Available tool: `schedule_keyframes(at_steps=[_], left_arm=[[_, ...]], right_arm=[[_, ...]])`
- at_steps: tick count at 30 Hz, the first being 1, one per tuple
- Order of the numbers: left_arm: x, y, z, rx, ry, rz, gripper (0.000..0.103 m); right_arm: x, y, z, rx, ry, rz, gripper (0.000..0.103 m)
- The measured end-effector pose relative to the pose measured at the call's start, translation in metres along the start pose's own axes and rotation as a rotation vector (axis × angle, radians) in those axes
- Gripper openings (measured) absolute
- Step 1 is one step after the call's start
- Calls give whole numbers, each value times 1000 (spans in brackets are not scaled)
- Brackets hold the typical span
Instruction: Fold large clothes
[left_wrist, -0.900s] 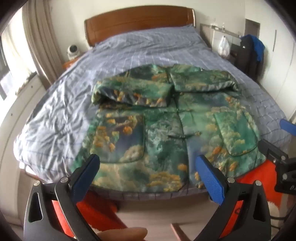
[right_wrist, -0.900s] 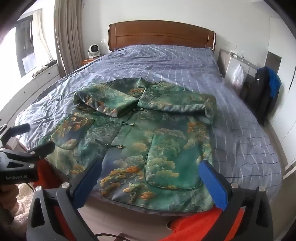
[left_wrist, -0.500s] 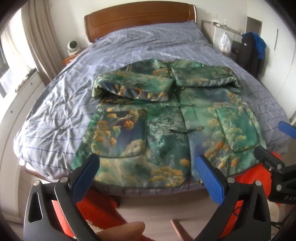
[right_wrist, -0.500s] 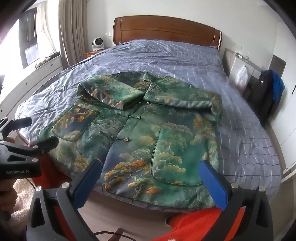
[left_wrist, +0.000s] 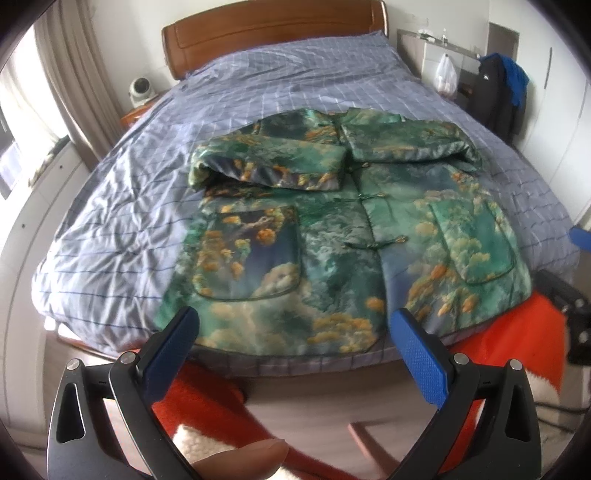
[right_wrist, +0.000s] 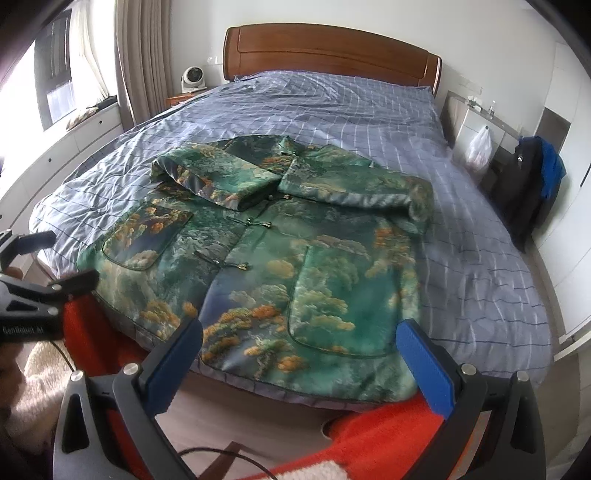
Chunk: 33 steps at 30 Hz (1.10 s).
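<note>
Jacket (left_wrist: 332, 240) flat on the bed (left_wrist: 147, 229), hem at the near edge, headboard (left_wrist: 273, 33) behind.

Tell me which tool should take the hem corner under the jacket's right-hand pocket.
Right. The right tool hangs open just short of that corner of the jacket, with the pocket straight ahead. The left tool faces the other half.
</note>
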<state>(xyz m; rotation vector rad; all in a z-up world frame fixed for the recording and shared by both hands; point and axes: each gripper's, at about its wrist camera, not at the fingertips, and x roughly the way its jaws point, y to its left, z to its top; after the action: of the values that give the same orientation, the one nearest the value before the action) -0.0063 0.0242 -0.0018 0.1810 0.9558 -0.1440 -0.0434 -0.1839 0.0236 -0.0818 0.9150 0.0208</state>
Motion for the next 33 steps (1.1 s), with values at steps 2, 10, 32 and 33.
schedule_keyframes(at_steps=[2,10,32,33], left_arm=[[-1,6,-3,1,9,12,103],[-4,21,-11,-15,26,23,103],[0,11,-13,-6,36,23,103],[0,11,-13,-4,36,23,103]], right_arm=[[-4,-4,-3,-7,7,-12,103],[-13,-29,-17,25,46,-53,103],[2,-14,-21,25,86,-18,103],[2,-14,-21,26,85,-17,103]])
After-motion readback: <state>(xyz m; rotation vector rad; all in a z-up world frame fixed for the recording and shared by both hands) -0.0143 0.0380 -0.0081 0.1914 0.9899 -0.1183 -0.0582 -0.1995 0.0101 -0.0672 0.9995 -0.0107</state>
